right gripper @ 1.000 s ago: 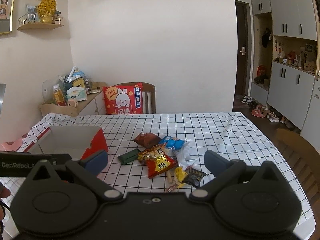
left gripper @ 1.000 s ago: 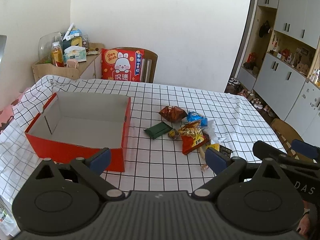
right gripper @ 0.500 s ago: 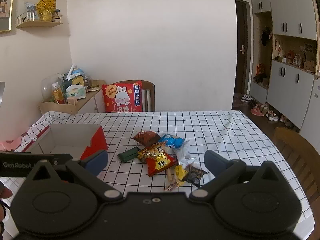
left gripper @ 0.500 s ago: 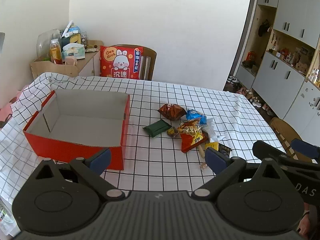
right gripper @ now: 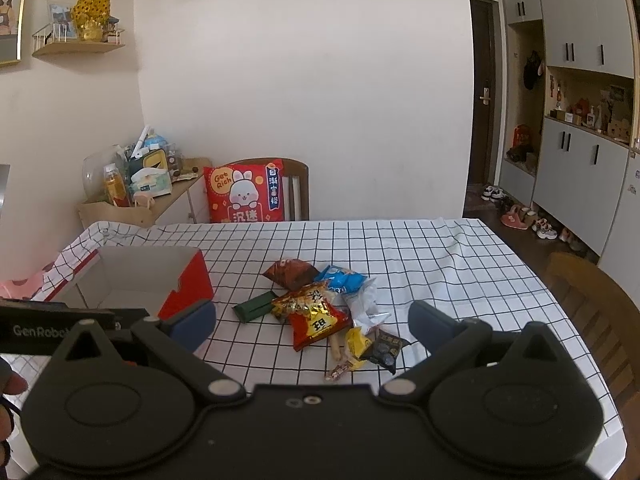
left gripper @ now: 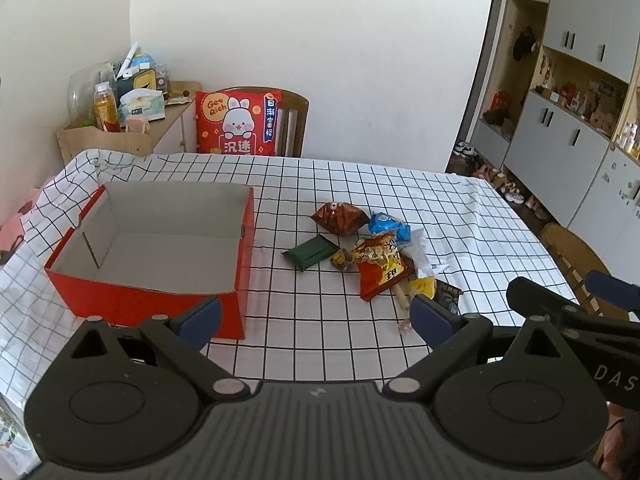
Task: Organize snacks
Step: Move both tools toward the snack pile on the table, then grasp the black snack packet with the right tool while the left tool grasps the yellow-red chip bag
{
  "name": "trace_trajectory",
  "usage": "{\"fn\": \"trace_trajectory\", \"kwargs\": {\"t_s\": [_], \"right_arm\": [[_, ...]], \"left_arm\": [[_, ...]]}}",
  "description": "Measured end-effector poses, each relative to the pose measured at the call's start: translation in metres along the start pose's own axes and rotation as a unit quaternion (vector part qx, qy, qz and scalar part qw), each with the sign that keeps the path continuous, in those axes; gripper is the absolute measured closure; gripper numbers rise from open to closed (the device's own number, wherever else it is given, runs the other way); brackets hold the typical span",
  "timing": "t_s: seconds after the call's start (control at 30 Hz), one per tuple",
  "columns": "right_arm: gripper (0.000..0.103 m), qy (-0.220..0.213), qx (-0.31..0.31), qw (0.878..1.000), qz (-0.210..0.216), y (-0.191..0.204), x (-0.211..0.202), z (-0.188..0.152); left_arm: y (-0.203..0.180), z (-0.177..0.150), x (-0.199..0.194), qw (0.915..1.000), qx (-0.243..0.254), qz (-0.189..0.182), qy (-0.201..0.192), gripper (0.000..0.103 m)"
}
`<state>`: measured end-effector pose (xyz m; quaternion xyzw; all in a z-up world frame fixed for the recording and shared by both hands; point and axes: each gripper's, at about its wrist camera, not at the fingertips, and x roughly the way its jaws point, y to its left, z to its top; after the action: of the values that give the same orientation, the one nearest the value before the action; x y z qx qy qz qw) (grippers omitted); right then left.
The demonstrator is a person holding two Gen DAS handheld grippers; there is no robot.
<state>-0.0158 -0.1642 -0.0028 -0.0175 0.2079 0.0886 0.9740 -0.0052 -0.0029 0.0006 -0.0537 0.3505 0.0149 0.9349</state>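
Observation:
An open, empty red cardboard box point(left gripper: 160, 280) point(right gripper: 188, 284) sits on the left of the checked tablecloth point(left gripper: 380, 176). A pile of snacks lies to its right: a brown bag point(left gripper: 340, 218) point(right gripper: 290, 274), a blue packet point(left gripper: 388, 226) point(right gripper: 342, 280), a red-orange chip bag point(left gripper: 380, 264) point(right gripper: 316, 318), a dark green pack point(left gripper: 310, 252) point(right gripper: 256, 306), a yellow candy point(right gripper: 356, 342), a black packet point(right gripper: 386, 348). My left gripper point(left gripper: 316, 318) is open and empty above the near table edge. My right gripper point(right gripper: 312, 322) is open and empty, short of the pile.
A wooden chair with a red rabbit cushion point(left gripper: 238, 124) stands behind the table. A side shelf with a bottle and tissues point(left gripper: 120, 108) is at the back left. Another chair point(right gripper: 592, 304) is at the table's right. The right gripper shows in the left wrist view point(left gripper: 572, 312).
Both views have lifted and pulled back a little, so the table and snacks sit slightly lower and farther. Nothing on the table has moved. Both grippers stay open.

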Motion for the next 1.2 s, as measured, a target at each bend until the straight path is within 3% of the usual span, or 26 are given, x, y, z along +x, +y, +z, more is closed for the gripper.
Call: {"fn": "trace_trajectory", "kwargs": {"t_s": [0.73,1.2], "right_arm": [[0.000,0.017,0.019,1.000,-0.010,-0.034,0.008,-0.007],[0.002,0.045,0.002,0.999,0.024,-0.076,0.058,-0.001]], "left_arm": [[-0.035,0.005,0.019,0.9995,0.031,0.003,0.010,0.003],[-0.064,0.018,0.071,0.9988,0.013,0.013,0.044,0.003]]}}
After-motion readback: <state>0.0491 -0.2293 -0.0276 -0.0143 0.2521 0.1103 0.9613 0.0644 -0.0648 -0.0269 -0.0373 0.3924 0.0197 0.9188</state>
